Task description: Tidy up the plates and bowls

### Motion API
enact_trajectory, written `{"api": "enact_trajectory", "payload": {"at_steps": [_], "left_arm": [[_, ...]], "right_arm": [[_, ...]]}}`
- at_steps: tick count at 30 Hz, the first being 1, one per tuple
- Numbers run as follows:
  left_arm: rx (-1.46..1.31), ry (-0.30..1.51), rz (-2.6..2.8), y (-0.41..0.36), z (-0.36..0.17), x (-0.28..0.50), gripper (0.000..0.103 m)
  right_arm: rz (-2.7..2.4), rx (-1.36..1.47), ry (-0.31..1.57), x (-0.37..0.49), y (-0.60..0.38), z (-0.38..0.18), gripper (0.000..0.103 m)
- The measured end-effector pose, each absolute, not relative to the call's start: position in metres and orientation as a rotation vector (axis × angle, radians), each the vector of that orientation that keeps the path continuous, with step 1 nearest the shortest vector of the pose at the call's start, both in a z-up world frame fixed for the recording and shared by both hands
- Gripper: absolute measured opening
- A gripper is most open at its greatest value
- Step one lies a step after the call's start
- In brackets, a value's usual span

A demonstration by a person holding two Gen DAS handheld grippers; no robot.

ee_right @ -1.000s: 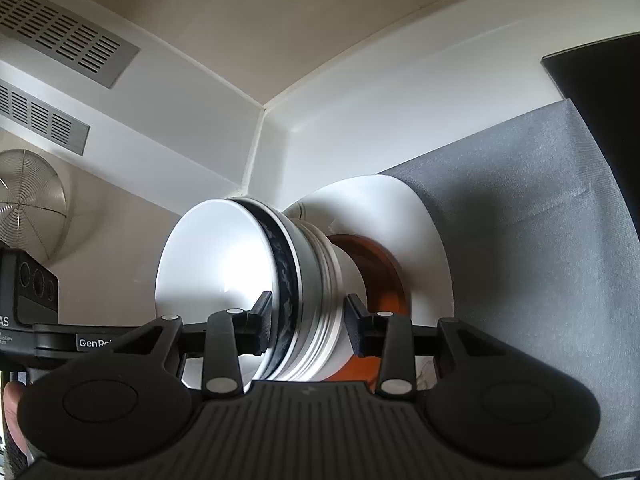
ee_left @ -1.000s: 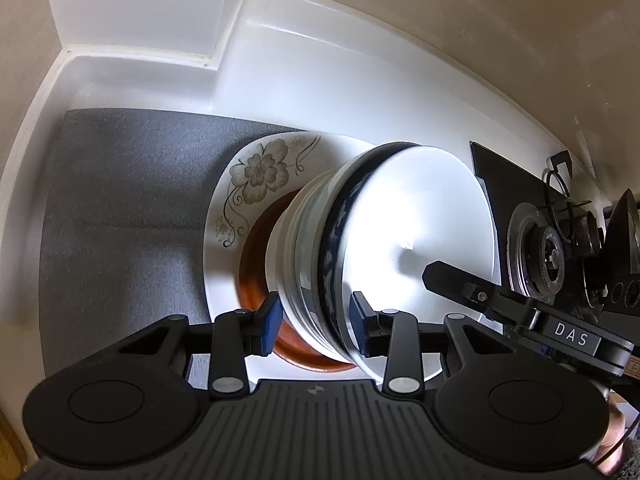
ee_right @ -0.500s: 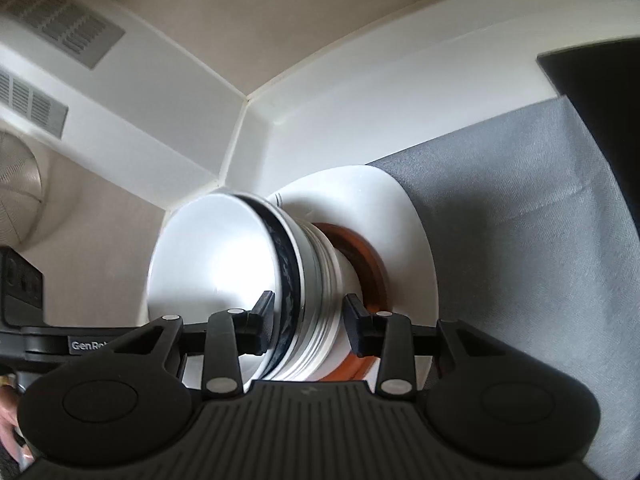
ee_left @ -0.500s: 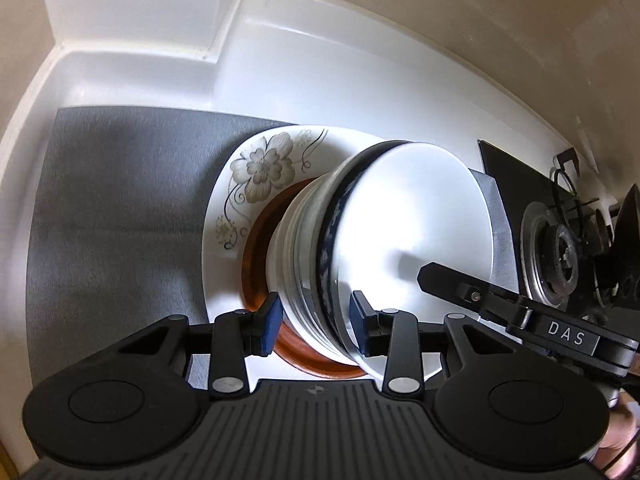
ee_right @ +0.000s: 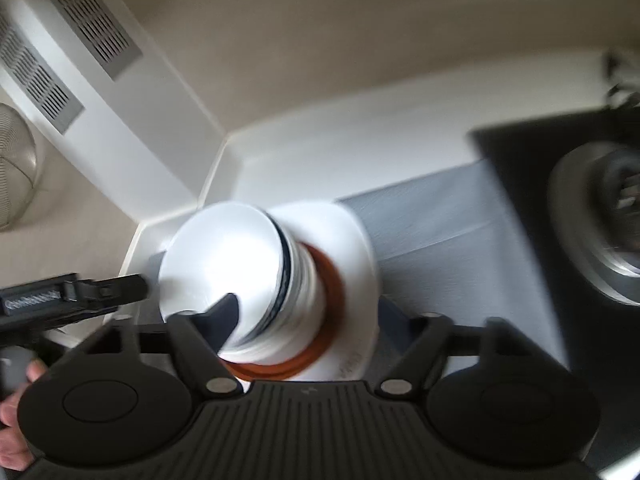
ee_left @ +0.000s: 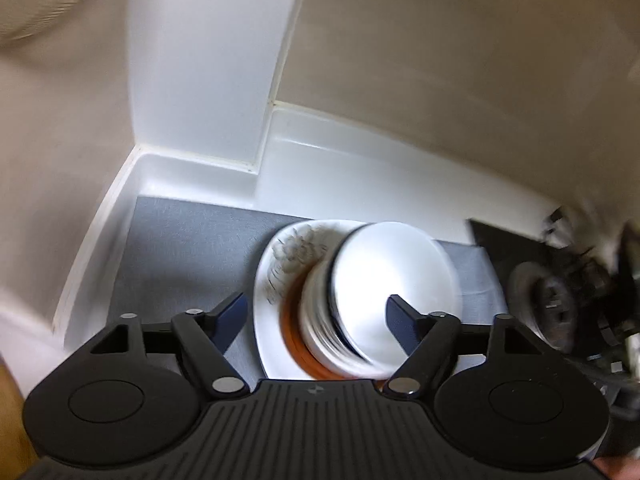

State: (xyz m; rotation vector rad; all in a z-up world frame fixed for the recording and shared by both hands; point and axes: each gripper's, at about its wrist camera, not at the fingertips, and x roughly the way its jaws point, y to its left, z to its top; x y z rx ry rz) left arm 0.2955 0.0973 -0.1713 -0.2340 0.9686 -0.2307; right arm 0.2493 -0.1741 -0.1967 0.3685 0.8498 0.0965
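Both grippers, left gripper (ee_left: 316, 320) and right gripper (ee_right: 316, 320), hung spread wide, gripping nothing; bowl stack (ee_left: 360, 300) sat on floral plate (ee_left: 280, 280) between them, dead ahead of jaws, on grey mat (ee_left: 180, 248).

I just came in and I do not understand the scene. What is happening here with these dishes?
A person holds a gripper in each hand over a stack of bowls. The stack sits on an orange plate, itself on a flowered white plate, on a grey mat in a white counter corner. The left gripper and the right gripper are both open, jaws on either side of the stack, not gripping it.
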Motion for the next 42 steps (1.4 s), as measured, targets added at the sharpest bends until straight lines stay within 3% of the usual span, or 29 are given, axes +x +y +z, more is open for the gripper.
{"api": "enact_trajectory", "payload": {"at_steps": [7,14,23,42], "left_arm": [[-0.049,0.938,-0.052,0.073,-0.099,0.212,0.087],[-0.123,0.907,-0.061,0.034,-0.043,0.108,0.090],[0.013,0.848,0.044,-0.016,-0.010,0.024,0.091],[0.087,0.837,0.110,-0.065,0.008,-0.044,0.095]], "right_arm": [[0.032,0.230,0.793,0.159,-0.140,-0.129,0.102],[0.136,0.194,0.848,0.091,-0.129,-0.083,0.102],[0.189,0.152,0.836,0.022,-0.156,-0.035,0.103],[0.218,0.193,0.878,-0.043,-0.194,-0.021,0.102]]}}
